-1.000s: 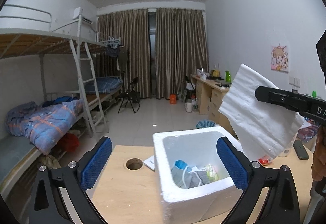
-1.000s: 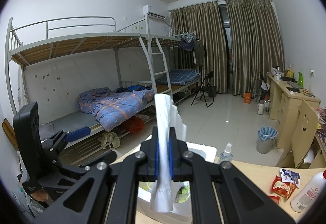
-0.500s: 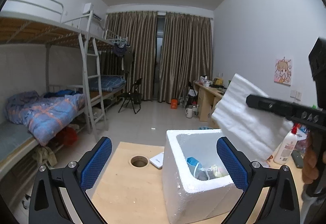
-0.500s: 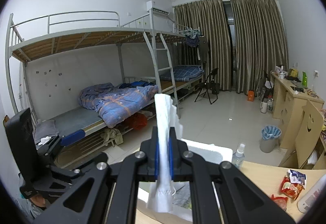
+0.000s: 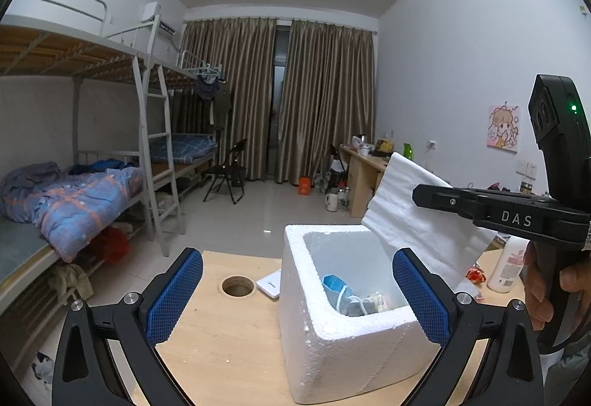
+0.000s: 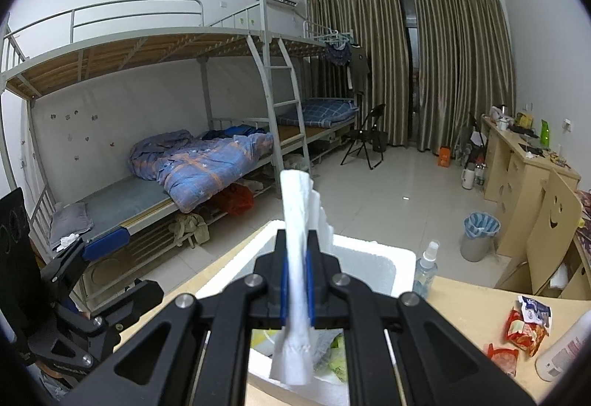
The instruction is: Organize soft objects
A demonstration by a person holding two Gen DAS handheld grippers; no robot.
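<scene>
A white foam box [image 5: 332, 343] stands on the wooden table [image 5: 221, 339] and holds a blue pouch [image 5: 338, 289] and other small soft items. My right gripper [image 6: 296, 277] is shut on a folded white paper towel [image 6: 297, 232]. In the left wrist view the towel [image 5: 413, 221] hangs above the box's right rim. My left gripper [image 5: 297, 295] is open and empty, its blue pads on either side of the box in view. The box [image 6: 373, 254] also shows below the right gripper.
A cable hole [image 5: 238, 286] and a small white device [image 5: 271, 286] lie left of the box. A spray bottle [image 6: 424, 269], snack packets [image 6: 524, 324] and a lotion bottle [image 5: 508, 267] sit on the right of the table. Bunk beds stand left.
The right gripper with the towel has come lower and nearer over the box. The left gripper has drawn back a little and stays open.
</scene>
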